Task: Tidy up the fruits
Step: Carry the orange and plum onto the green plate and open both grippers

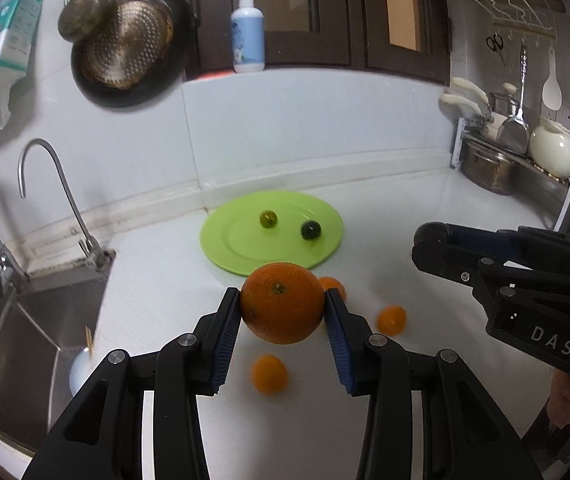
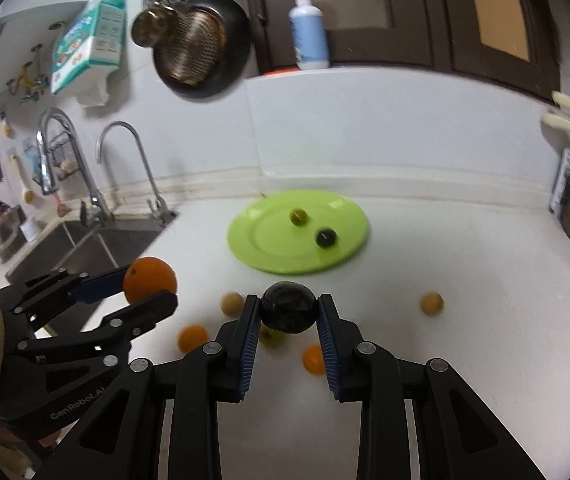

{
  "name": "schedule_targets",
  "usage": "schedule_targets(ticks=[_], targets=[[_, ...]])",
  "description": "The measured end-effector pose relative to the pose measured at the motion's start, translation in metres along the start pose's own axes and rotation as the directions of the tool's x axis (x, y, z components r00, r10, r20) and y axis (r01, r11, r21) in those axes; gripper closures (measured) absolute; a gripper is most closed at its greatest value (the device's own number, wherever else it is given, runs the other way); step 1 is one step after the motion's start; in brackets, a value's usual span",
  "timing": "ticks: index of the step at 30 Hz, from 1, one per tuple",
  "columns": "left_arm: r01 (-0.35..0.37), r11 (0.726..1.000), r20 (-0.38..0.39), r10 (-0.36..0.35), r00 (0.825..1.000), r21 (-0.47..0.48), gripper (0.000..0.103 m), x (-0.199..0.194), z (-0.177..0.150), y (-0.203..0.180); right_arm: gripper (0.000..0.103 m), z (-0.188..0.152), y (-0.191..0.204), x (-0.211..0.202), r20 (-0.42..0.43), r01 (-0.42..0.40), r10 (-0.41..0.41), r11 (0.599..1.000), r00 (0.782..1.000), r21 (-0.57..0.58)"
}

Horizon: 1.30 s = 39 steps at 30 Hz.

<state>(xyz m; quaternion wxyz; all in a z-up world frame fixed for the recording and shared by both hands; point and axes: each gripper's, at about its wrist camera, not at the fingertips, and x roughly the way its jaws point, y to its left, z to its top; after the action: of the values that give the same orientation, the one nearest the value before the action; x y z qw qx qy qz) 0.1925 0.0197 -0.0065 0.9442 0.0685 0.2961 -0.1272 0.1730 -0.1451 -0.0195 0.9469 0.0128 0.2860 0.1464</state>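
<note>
Pinched between the left gripper's (image 1: 283, 308) jaws, a large orange (image 1: 282, 303) hangs short of the green plate (image 1: 241, 258). Beside it, the right gripper (image 2: 289, 308) clamps a dark, possibly plum-like fruit (image 2: 288, 307).

Loose small fruits (image 2: 193, 338) blurred; yellowish fruit (image 2: 272, 338) half-hidden behind dark fruit (image 2: 288, 306).

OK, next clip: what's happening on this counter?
A person with two handheld grippers is sorting fruit. The left gripper is clamped on a large orange, held above the counter. The right gripper grips a dark round fruit. The green plate holds two small dark fruits. Several small oranges lie loose on the counter.
</note>
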Motion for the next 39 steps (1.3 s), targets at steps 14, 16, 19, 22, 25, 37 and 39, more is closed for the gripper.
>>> schedule_targets(ticks=[14,16,19,22,25,37,39], targets=[[0.039,0.999,0.033,-0.039,0.999,0.003,0.061,0.025,0.033,0.037,0.073,0.042,0.024,0.025,0.064,-0.048,0.05,0.998,0.997,-0.033],[0.043,0.999,0.027,-0.043,0.999,0.008,0.061,0.032,0.037,0.039,0.073,0.047,0.022,0.034,0.057,-0.045,0.046,0.999,0.997,-0.026],[0.047,0.999,0.022,-0.047,0.999,0.021,0.061,0.045,0.045,0.042,0.073,0.054,0.019,0.045,0.051,-0.042,0.043,0.999,0.998,-0.019],[0.045,0.998,0.021,-0.046,0.999,0.032,0.061,0.057,0.053,0.046,0.073,0.061,0.016,0.057,0.048,-0.027,0.028,0.999,0.998,-0.024],[0.052,0.998,0.011,-0.052,0.999,0.033,0.061,0.069,0.06,0.05,0.073,0.069,0.01,0.069,0.039,-0.019,0.019,1.0,0.999,-0.017],[0.056,0.997,-0.034,-0.055,0.998,0.049,0.061,0.129,0.084,0.06,0.073,0.097,-0.008,0.119,0.019,-0.006,0.007,0.999,1.0,-0.041],[0.07,0.996,-0.036,-0.068,0.997,0.05,0.061,0.139,0.086,0.062,0.073,0.1,-0.011,0.13,0.005,-0.011,0.011,0.999,1.0,-0.049]])
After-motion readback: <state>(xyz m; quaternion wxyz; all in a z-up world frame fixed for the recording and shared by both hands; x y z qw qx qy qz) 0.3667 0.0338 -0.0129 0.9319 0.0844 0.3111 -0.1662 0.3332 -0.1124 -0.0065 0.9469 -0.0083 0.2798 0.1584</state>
